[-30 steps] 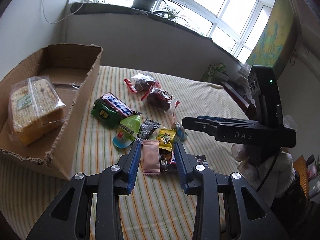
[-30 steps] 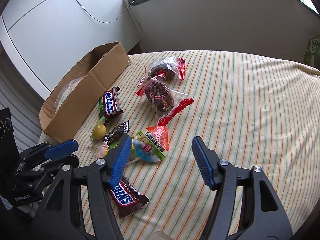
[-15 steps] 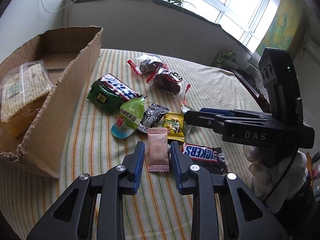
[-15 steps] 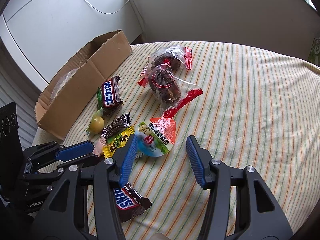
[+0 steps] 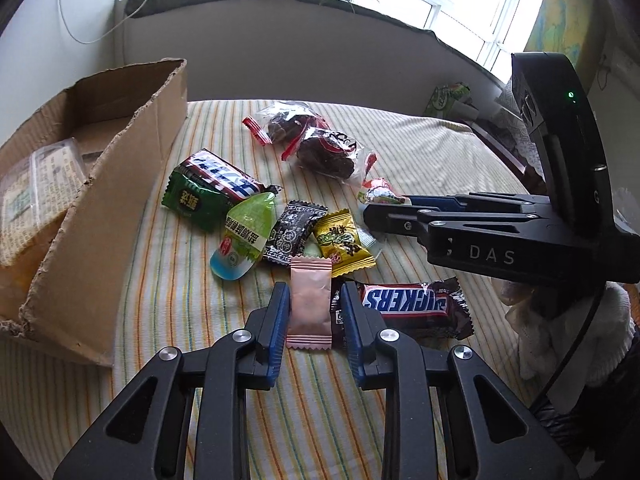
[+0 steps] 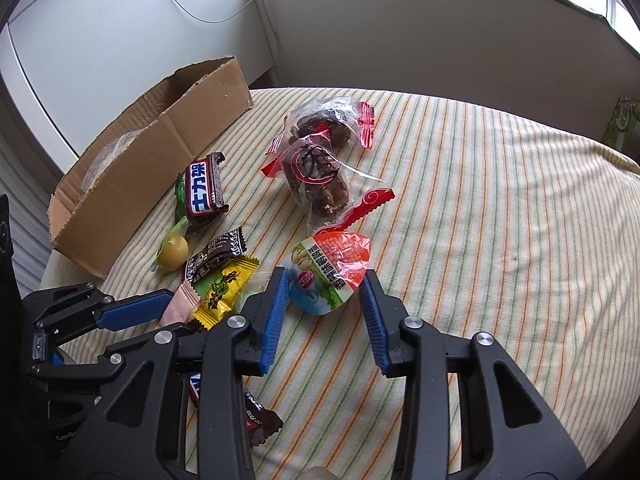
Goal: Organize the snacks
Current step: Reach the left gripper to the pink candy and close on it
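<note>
Snacks lie on a striped tablecloth (image 5: pixel 420 152). My left gripper (image 5: pixel 313 304) has its blue fingers close on either side of a pink candy packet (image 5: pixel 311 308); the packet lies flat between them. A Snickers bar (image 5: pixel 408 303) lies just right of it. My right gripper (image 6: pixel 325 292) is open around a red-topped jelly cup (image 6: pixel 329 270) without touching it. A yellow candy (image 5: pixel 344 242), a black candy (image 5: pixel 291 232), a green jelly cup (image 5: pixel 242 240) and a blue-and-brown bar (image 5: pixel 222 176) lie beyond.
An open cardboard box (image 5: pixel 116 208) stands at the left with a wrapped cake (image 5: pixel 32 196) inside. Two clear bags of dark dried fruit (image 6: pixel 316 168) lie farther back. A wall and windowsill with plants are behind the table.
My left gripper has moved forward and narrowed around the pink packet. My right gripper has advanced until its fingers flank the red-topped jelly cup.
</note>
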Motion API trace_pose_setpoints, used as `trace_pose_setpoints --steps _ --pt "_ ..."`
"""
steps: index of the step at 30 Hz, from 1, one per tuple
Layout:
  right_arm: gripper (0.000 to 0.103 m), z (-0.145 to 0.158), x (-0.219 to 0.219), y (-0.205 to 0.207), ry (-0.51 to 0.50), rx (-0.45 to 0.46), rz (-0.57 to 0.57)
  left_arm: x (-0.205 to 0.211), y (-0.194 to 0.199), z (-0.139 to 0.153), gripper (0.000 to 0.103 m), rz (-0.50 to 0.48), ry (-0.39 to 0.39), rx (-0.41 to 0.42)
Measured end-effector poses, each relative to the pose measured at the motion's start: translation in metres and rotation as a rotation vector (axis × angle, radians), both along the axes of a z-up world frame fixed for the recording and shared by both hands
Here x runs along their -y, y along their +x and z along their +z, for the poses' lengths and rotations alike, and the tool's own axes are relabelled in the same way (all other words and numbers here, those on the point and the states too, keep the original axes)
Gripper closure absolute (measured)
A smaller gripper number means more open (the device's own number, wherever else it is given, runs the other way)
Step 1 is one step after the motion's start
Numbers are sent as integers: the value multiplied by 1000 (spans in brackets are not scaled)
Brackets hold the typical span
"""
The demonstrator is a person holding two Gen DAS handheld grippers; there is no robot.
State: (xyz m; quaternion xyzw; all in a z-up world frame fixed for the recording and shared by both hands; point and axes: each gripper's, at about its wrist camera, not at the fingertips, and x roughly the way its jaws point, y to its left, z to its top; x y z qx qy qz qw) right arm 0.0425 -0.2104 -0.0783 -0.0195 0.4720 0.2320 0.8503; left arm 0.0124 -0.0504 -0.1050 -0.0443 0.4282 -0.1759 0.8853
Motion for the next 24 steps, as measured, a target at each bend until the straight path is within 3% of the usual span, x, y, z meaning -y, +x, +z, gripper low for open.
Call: trace_pose_setpoints --steps 9,12,24 --pt "64 -2 -12 1 -59 27 15 6 -3 1 80 -10 28 14" --pt "73 -2 -12 -1 -81 38 16 4 -3 0 83 -8 18 13" --pt "74 9 1 -8 -11 41 12 -6 -6 3 85 14 -22 20"
